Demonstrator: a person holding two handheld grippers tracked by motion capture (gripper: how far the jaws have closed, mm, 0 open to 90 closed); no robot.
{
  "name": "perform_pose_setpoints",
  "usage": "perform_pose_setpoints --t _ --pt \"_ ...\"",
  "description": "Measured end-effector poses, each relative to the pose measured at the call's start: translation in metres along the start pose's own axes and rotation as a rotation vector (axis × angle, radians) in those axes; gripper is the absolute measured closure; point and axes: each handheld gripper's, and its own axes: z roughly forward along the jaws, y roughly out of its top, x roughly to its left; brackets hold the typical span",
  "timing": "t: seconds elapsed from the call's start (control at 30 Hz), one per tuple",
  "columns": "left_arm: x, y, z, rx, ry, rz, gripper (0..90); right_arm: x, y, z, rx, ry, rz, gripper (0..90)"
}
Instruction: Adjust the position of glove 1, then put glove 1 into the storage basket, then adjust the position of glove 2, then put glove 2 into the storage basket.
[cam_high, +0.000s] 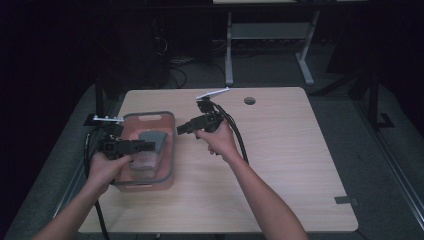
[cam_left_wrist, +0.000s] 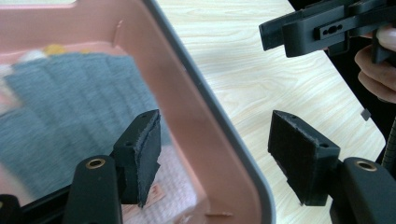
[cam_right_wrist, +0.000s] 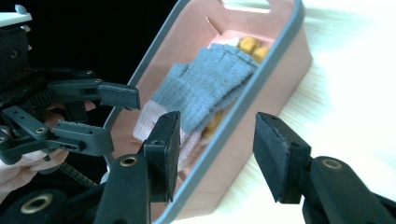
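A pink bin (cam_high: 173, 152) with a grey rim stands on the left part of the wooden table. Inside it lie a grey knit cloth (cam_high: 152, 137), a pale pink-and-white cloth (cam_right_wrist: 148, 120) and some yellow pieces (cam_right_wrist: 250, 44). My left gripper (cam_high: 149, 146) hovers over the bin's near half, pointing right. In the left gripper view its jaws straddle the bin's rim (cam_left_wrist: 201, 102) without touching, open and empty, with the grey cloth (cam_left_wrist: 60, 107) beyond. My right gripper (cam_high: 180, 129) is just right of the bin, pointing left at it, also open and empty, its jaws on either side of the bin's wall (cam_right_wrist: 280, 70).
The tabletop (cam_high: 280, 150) to the right of the bin is bare wood with a round cable hole (cam_high: 249, 100) near the far edge and a dark tape strip (cam_high: 346, 201) at the near right corner. A white desk frame (cam_high: 270, 35) stands behind the table.
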Motion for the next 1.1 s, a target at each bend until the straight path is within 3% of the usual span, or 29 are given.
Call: perform_pose_setpoints --t 0.6,1.1 --pt "-0.046 0.013 0.03 0.037 -0.075 0.096 31.9 -0.034 -0.032 -0.064 -0.075 -0.051 0.067 50.0" --pt "-0.074 0.016 0.052 0.068 -0.126 0.153 30.3 -0.061 -0.057 -0.102 -0.127 -0.09 0.137 49.1"
